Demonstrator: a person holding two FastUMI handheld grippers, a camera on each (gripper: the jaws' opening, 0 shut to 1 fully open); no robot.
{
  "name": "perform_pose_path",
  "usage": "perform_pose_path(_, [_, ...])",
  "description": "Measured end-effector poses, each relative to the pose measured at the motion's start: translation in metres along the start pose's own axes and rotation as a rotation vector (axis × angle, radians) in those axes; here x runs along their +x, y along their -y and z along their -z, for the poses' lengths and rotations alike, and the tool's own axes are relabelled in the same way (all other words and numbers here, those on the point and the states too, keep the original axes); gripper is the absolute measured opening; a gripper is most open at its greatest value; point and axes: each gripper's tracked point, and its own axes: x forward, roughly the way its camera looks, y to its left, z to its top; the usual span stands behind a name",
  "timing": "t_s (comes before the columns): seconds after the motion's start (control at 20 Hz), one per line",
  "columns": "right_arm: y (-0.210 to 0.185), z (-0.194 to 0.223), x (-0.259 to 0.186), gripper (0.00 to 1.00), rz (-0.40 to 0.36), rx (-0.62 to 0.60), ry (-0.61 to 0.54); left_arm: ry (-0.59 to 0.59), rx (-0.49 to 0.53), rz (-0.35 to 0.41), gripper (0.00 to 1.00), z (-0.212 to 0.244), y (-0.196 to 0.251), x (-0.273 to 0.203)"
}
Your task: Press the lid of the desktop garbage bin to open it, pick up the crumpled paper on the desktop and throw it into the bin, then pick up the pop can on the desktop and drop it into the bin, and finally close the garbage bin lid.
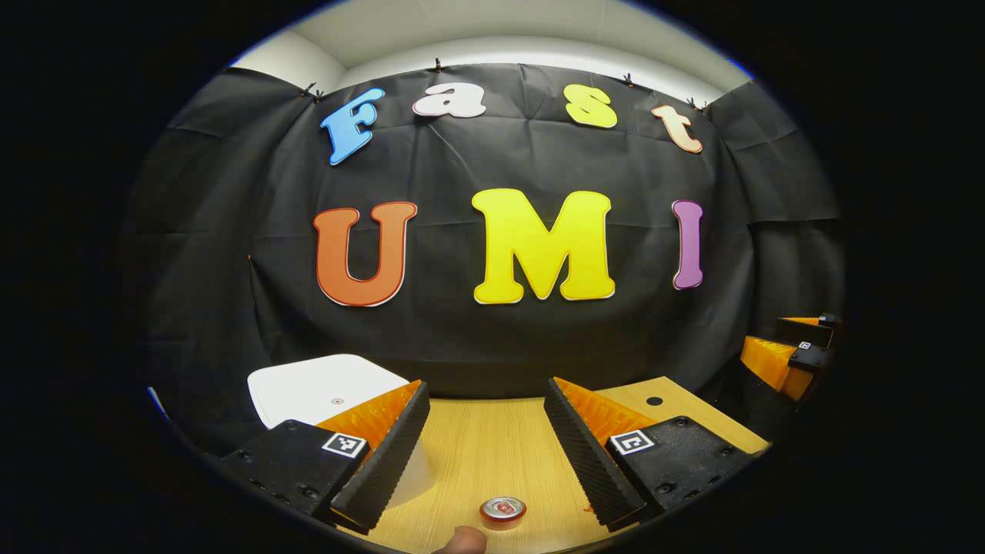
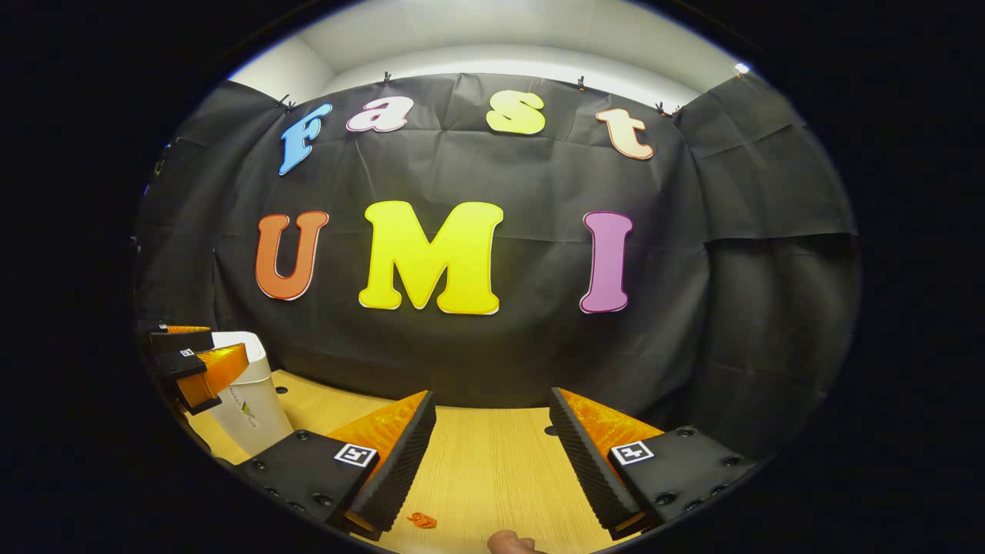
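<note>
With both jaws spread wide and gripping nothing, the left gripper (image 1: 487, 427) and right gripper (image 2: 492, 431) hover over the wooden desktop (image 2: 492, 462).
Nearest, the pop can (image 1: 502, 510) stands upright between the left fingers; beyond the left finger sits the white bin (image 1: 323, 388), lid closed.

Left hand-held gripper (image 1: 486, 454) held open above the worktop (image 1: 492, 438). Pop can (image 1: 502, 510) upright between its fingers; white bin (image 1: 323, 392), lid closed, at left.

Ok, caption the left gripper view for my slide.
Open left gripper above pop can, white bin closed beside it.
</note>
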Motion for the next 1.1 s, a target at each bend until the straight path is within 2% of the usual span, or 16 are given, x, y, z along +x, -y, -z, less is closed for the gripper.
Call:
perform_pose_path(0.3, [-0.004, 0.006, 0.003, 0.94, -0.010, -0.009, -0.016, 0.015, 0.033, -0.040, 0.96, -0.002, -0.016, 0.011])
perform_pose_path(0.4, [-0.005, 0.007, 0.006, 0.94, -0.010, -0.008, -0.020, 0.003, 0.031, -0.026, 0.86, 0.003, -0.017, 0.016])
perform_pose_path(0.45, [-0.007, 0.007, 0.007, 0.94, -0.013, -0.006, -0.024, 0.004, 0.023, -0.024, 0.76, 0.003, -0.017, 0.017])
perform_pose_path(0.65, [-0.014, 0.011, 0.008, 0.94, -0.023, -0.030, -0.037, 0.020, 0.003, -0.036, 0.58, 0.001, -0.023, 0.023])
perform_pose_path(0.7, [-0.017, 0.013, 0.009, 0.94, -0.030, -0.035, -0.041, 0.019, -0.004, -0.049, 0.51, 0.003, -0.028, 0.025])
perform_pose_path(0.75, [-0.018, 0.012, 0.010, 0.94, -0.027, -0.041, -0.044, 0.014, -0.007, -0.054, 0.28, 0.005, -0.029, 0.025])
perform_pose_path(0.8, [-0.019, 0.013, 0.011, 0.94, -0.027, -0.042, -0.046, 0.012, -0.004, -0.061, 0.19, 0.006, -0.032, 0.027])
perform_pose_path(0.95, [-0.026, 0.016, 0.011, 0.94, -0.025, -0.052, -0.057, -0.007, -0.017, -0.069, 0.11, 0.007, -0.042, 0.032])
perform_pose_path(1.1, [-0.039, 0.020, 0.012, 0.94, -0.025, -0.068, -0.070, -0.003, 0.004, -0.119, 0.04, 0.002, -0.068, 0.041])
